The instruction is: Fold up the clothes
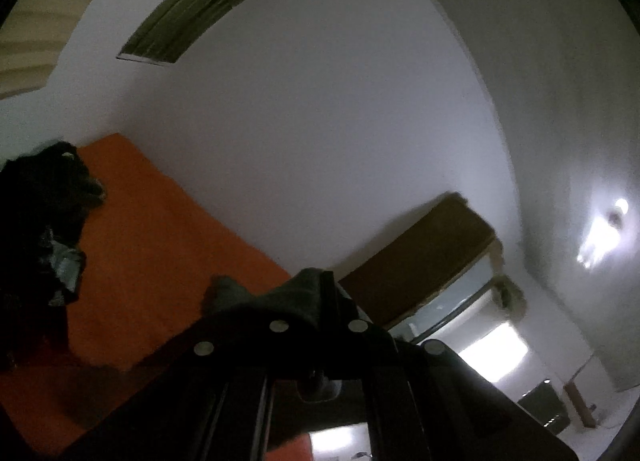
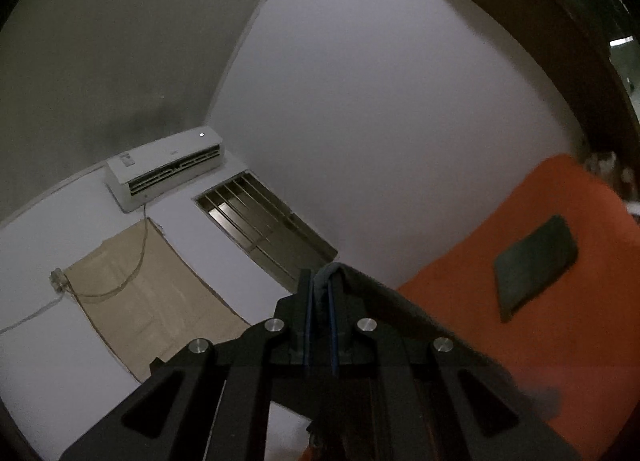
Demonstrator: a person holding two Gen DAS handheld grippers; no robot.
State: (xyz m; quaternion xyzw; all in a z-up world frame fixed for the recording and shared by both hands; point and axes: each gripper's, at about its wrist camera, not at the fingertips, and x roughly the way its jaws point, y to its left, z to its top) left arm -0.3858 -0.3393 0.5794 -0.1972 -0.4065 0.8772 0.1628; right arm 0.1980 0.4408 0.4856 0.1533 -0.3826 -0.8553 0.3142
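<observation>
Both grippers are lifted and tilted up toward the walls. My left gripper is shut on a dark garment that drapes over its fingers above the orange bed sheet. My right gripper is shut on the same kind of dark cloth; a grey-blue fold shows between its fingers and the garment's edge runs down to the lower right. A folded dark green garment lies flat on the orange sheet in the right wrist view.
A heap of dark clothes sits at the left of the bed. White walls surround the bed, with a barred window, an air conditioner, a beige covering, a brown door and a lamp.
</observation>
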